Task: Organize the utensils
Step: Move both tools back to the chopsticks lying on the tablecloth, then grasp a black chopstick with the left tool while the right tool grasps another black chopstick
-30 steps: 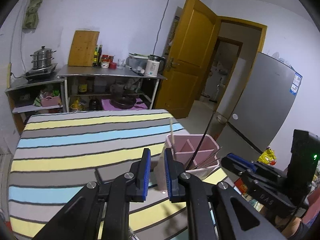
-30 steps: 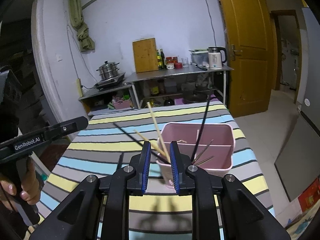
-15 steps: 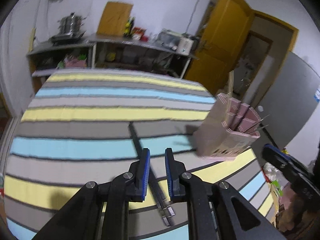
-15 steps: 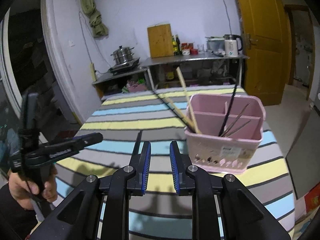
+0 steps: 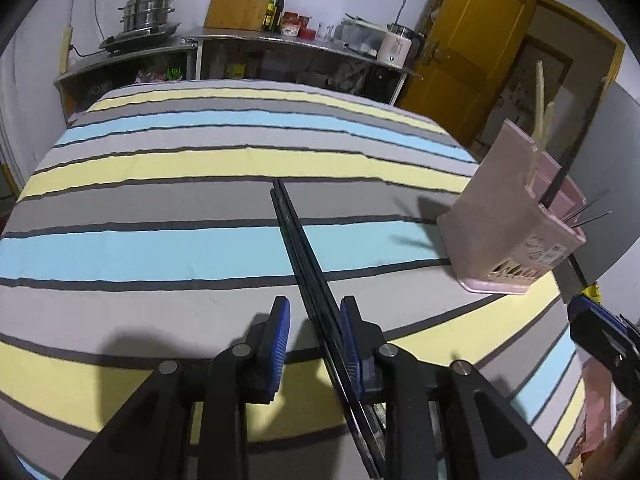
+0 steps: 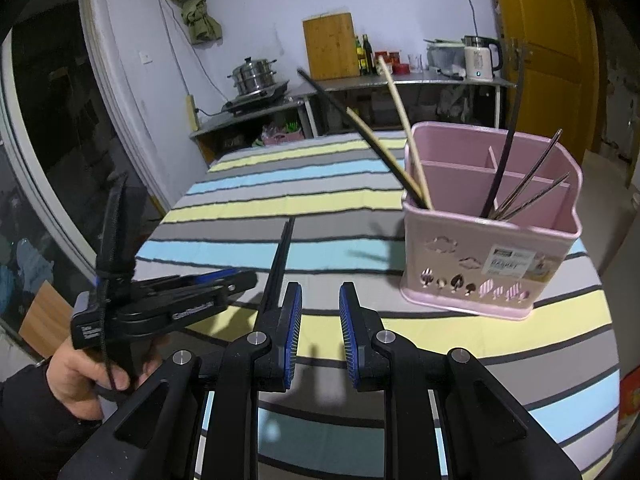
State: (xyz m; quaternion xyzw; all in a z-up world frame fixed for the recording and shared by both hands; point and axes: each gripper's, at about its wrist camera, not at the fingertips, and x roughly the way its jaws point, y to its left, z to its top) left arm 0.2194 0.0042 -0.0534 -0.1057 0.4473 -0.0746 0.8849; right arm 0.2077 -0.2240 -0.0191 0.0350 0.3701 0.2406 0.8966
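A pair of black chopsticks (image 5: pixel 298 236) lies on the striped tablecloth (image 5: pixel 160 248), running away from me. My left gripper (image 5: pixel 314 322) is open and low over their near end, with the chopsticks between its pads, close to the right one. In the right wrist view the chopsticks (image 6: pixel 282 246) and the left gripper (image 6: pixel 236 280) show at left. A pink utensil basket (image 6: pixel 488 236) stands at right with wooden, black and metal chopsticks upright in its compartments; it also shows in the left wrist view (image 5: pixel 516 240). My right gripper (image 6: pixel 319 322) is open and empty above the cloth.
A steel counter (image 5: pixel 280 40) with a pot, cutting board, bottles and a kettle stands beyond the table. A yellow door (image 5: pixel 472 40) is at the far right, a grey fridge (image 5: pixel 600 184) behind the basket.
My left gripper has dropped toward the cloth and opened around the black chopsticks. My right gripper has drawn back from the basket, which now stands to its right, and has opened a little.
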